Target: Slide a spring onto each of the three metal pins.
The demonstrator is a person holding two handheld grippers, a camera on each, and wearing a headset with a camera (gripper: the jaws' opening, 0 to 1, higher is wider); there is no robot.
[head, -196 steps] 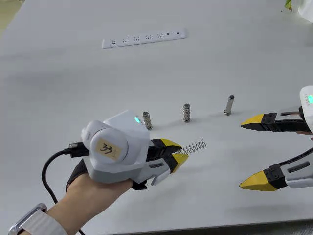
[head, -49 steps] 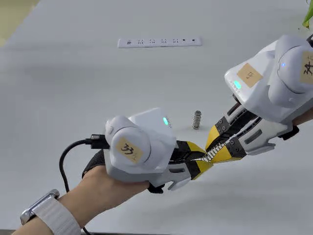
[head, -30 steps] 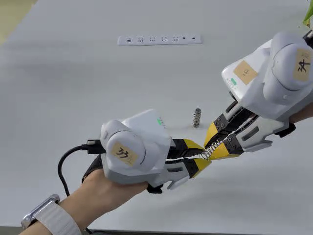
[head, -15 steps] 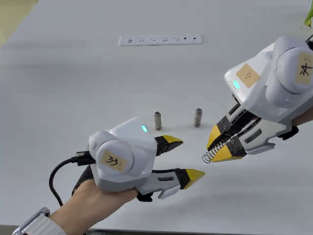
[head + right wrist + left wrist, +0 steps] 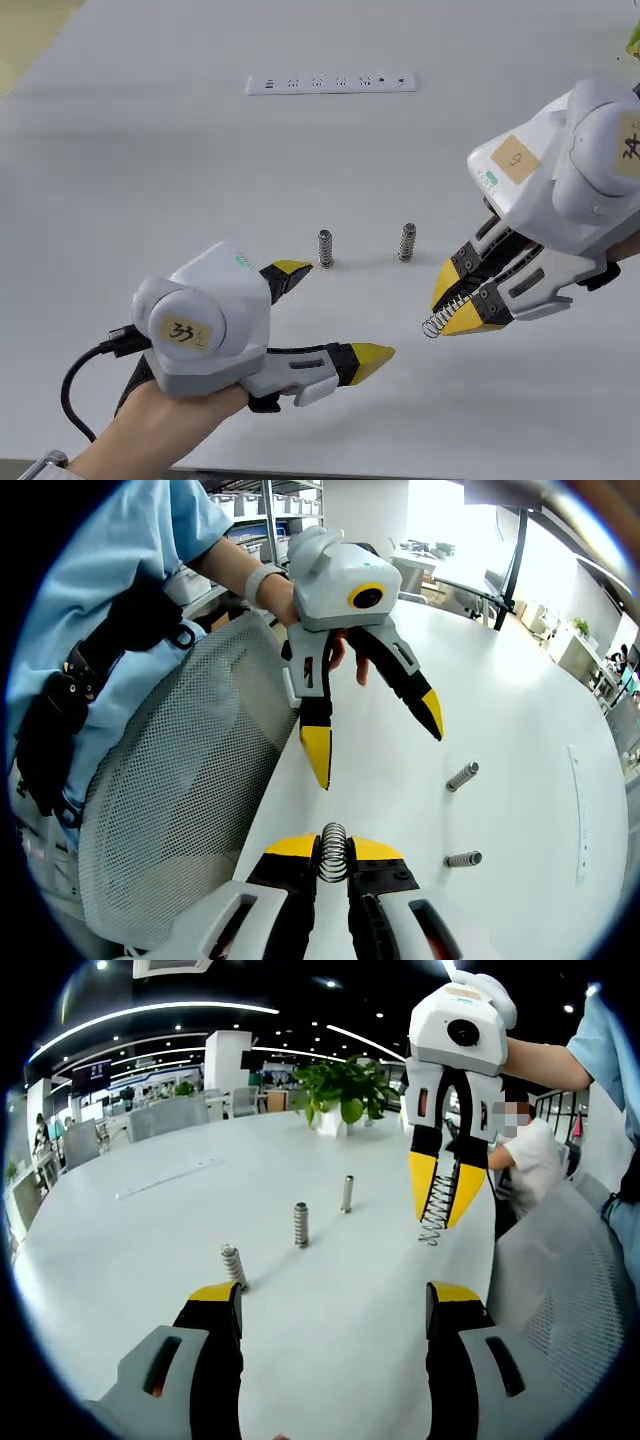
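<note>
The right gripper [image 5: 442, 317] pinches the last spring [image 5: 448, 311], its axis slanting down toward the table [image 5: 150, 160]; the bare pin [image 5: 347, 1193] stands upright nearby, closer to this gripper than to the spread left gripper [image 5: 347, 310]

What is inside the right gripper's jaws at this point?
A spring, clamped between the yellow tips of the right gripper, with one coiled end sticking out free above the table. The stretch pinched between the jaws is hidden.
</note>
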